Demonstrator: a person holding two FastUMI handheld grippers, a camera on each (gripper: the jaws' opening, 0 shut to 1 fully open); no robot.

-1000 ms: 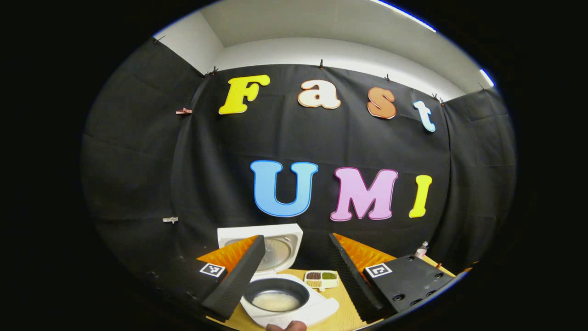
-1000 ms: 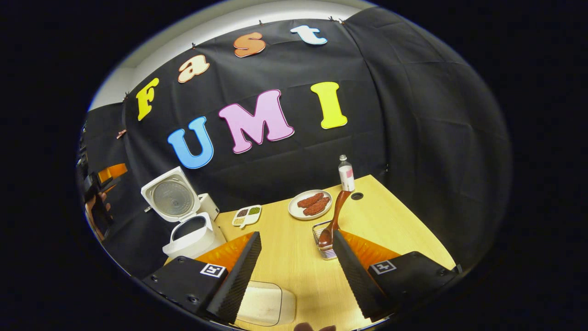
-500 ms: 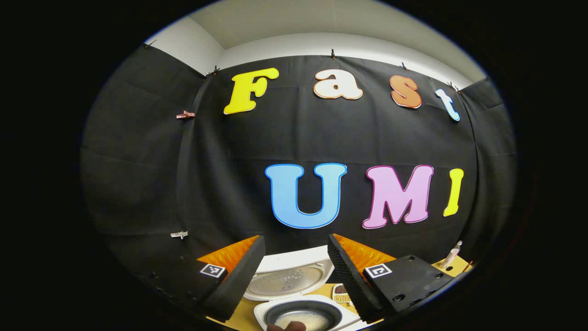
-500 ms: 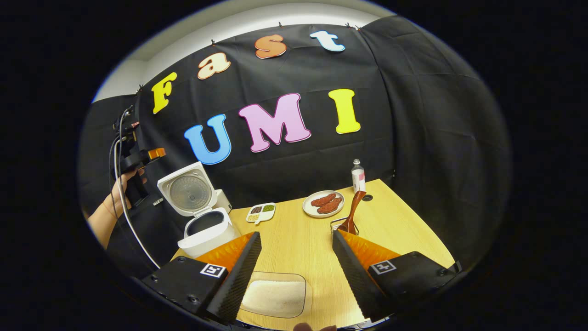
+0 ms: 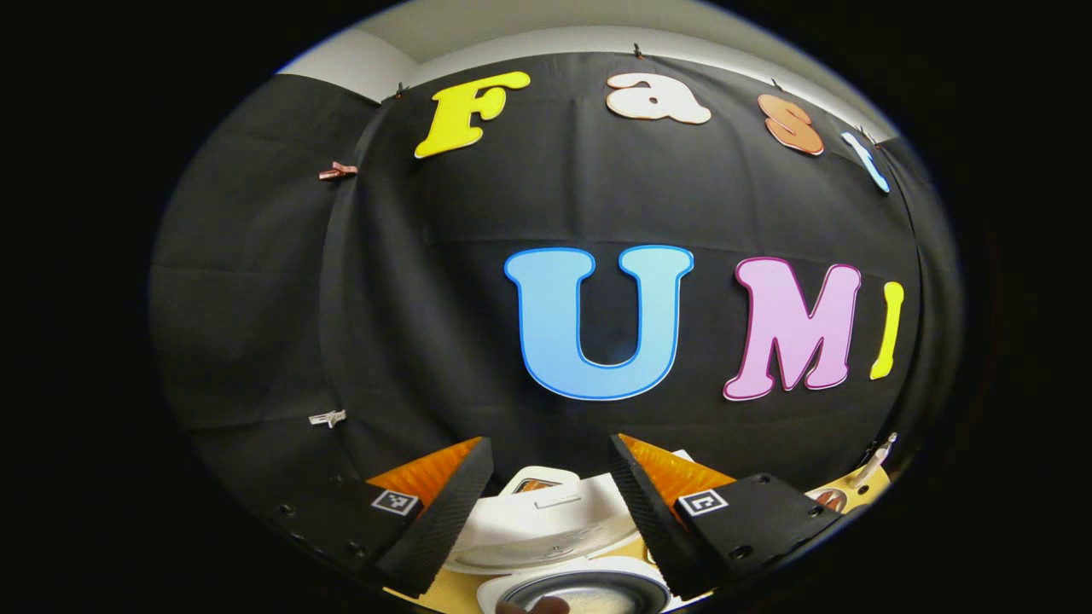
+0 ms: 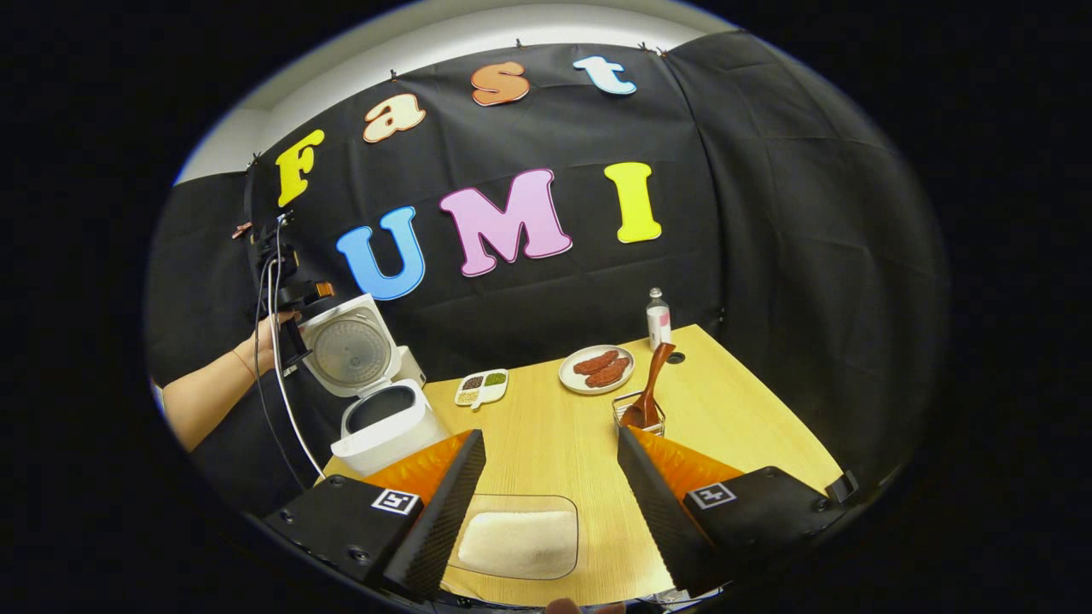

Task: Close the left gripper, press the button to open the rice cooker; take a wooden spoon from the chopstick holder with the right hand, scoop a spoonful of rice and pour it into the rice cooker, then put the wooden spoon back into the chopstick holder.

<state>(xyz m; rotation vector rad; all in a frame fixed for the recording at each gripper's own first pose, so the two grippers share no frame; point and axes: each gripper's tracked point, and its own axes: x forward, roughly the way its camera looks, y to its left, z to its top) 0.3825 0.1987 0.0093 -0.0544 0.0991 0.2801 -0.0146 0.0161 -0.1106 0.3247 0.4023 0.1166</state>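
Here, the white rice cooker [image 6: 375,401] sits lid-up at nine o'clock on the pale wooden surface [image 6: 546,443]. The brown wooden spoon [image 6: 648,388] stands in the wire chopstick holder [image 6: 633,418]. Left claw [image 5: 550,495] and right claw [image 6: 550,486] are released, holding nothing.

The rice cooker [image 5: 554,546] is cut off at the bottom edge — inner pot partly unseen.

No legible text or numbers: the bottle [image 6: 658,321] label is too small to read, the grippers' square markers carry only patterns.
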